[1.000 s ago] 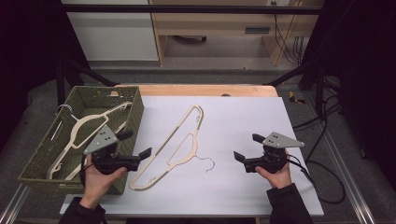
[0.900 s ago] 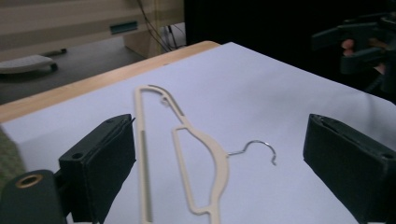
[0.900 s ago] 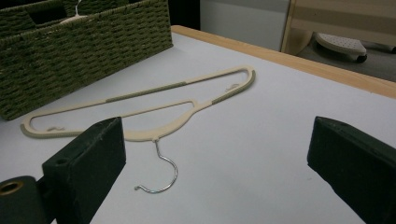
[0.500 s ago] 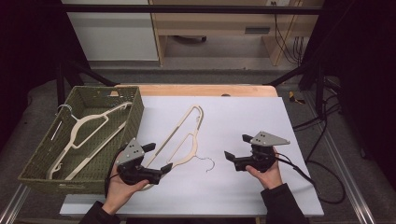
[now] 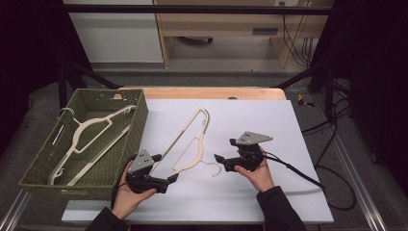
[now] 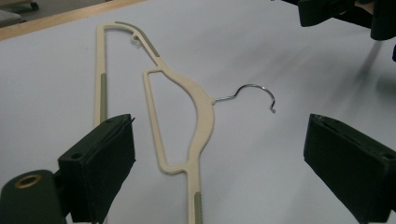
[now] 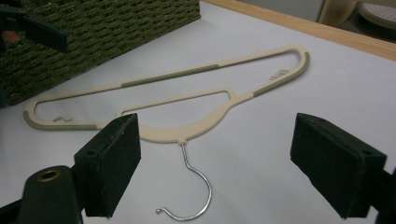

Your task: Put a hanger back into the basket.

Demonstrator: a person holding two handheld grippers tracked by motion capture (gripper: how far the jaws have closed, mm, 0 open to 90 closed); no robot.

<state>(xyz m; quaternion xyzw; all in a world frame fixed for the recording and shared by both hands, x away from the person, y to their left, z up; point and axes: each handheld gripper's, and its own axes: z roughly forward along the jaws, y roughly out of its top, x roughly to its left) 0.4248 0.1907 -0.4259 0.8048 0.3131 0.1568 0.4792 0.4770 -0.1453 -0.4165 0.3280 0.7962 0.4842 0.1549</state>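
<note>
White table sheet (image 5: pixel 269 192), green basket (image 5: pixel 134 120) at its left edge. Cream hanger (image 5: pixel 190 139) lies flat beside the basket, long axis diagonal, wire hook (image 5: pixel 215 169) pointing at the right gripper (image 5: pixel 219 159). Left gripper (image 5: pixel 169 179) sits at its near end, jaws wide, empty. Both have closed in since a second ago; right jaws, empty, have just been closing.

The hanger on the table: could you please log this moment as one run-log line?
hanger: flat on table, unheld | left claw: open, near its lower end | right claw: open, jaws closing, at hook
</note>
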